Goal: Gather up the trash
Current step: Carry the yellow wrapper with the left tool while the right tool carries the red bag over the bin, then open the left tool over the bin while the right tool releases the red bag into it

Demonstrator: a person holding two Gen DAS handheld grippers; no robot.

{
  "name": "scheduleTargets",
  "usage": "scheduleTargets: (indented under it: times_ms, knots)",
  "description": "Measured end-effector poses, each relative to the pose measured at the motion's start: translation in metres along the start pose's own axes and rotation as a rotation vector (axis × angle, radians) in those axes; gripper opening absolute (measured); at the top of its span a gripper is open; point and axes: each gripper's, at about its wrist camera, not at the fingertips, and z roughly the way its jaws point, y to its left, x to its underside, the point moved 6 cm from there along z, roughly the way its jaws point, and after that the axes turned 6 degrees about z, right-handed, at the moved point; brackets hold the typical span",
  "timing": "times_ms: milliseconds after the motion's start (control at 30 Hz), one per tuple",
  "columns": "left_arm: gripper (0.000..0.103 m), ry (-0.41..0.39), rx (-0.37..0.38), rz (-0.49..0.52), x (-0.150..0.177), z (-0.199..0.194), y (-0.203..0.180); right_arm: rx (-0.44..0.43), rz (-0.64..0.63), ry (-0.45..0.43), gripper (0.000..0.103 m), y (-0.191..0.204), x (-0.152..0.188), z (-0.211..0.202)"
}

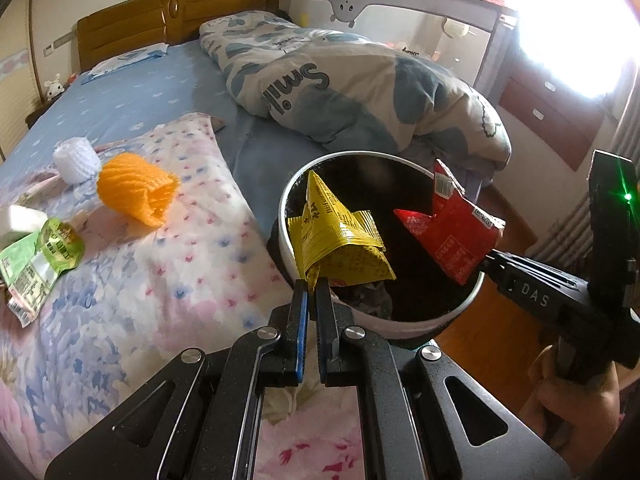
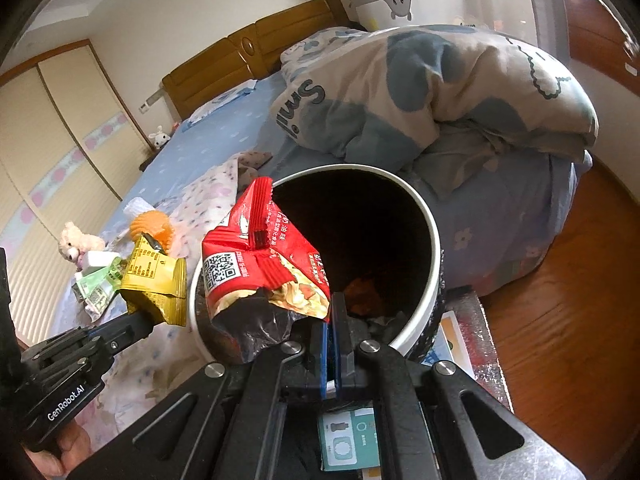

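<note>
My left gripper [image 1: 314, 282] is shut on a yellow snack wrapper [image 1: 340, 244] and holds it over the near rim of a white-rimmed dark trash bin [image 1: 432, 322]. My right gripper [image 2: 330, 312] is shut on a red snack wrapper [image 2: 260, 264] and holds it over the bin's [image 2: 434, 248] left rim. The red wrapper [image 1: 452, 232] also shows in the left wrist view, at the bin's right side. The yellow wrapper [image 2: 156, 280] shows left of the bin in the right wrist view. Some trash lies at the bin's bottom.
On the floral sheet [image 1: 160, 280] lie an orange foam net [image 1: 136, 188], a white foam net [image 1: 76, 160] and a green wrapper [image 1: 40, 260]. A rolled duvet [image 1: 340, 84] lies behind the bin. Wooden floor [image 2: 560, 320] is to the right.
</note>
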Motion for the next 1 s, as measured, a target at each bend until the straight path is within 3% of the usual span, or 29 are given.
scheduleTargets:
  times_ms: [367,433,500,567,633,733,900,1000]
  knots:
    - [0.004,0.031,0.032,0.007,-0.011,0.02,-0.008,0.051,-0.016,0.023,0.006,-0.007,-0.012,0.01]
    - [0.012,0.032,0.032,0.006,-0.013,0.022,-0.009,0.059,-0.02,0.026,0.007,-0.009,-0.014,0.012]
    - [0.014,0.04,0.044,0.004,-0.013,0.024,-0.011,0.067,-0.026,0.021,0.008,-0.009,-0.015,0.011]
    - [0.02,0.048,0.046,0.001,-0.012,0.026,-0.012,0.075,-0.028,0.018,0.012,-0.009,-0.016,0.01]
    - [0.026,0.045,0.042,0.0,-0.009,0.025,-0.011,0.081,-0.027,0.016,0.037,-0.01,-0.017,0.01]
    - [0.028,0.045,0.035,-0.003,-0.005,0.022,-0.008,0.083,-0.032,0.008,0.039,-0.008,-0.017,0.007]
    - [0.04,0.036,0.018,-0.034,0.006,0.013,0.004,0.065,-0.02,-0.003,0.039,-0.005,-0.015,0.002]
    - [0.046,0.025,-0.003,-0.055,0.014,0.004,0.015,0.038,-0.019,-0.016,0.049,0.003,-0.011,-0.003]
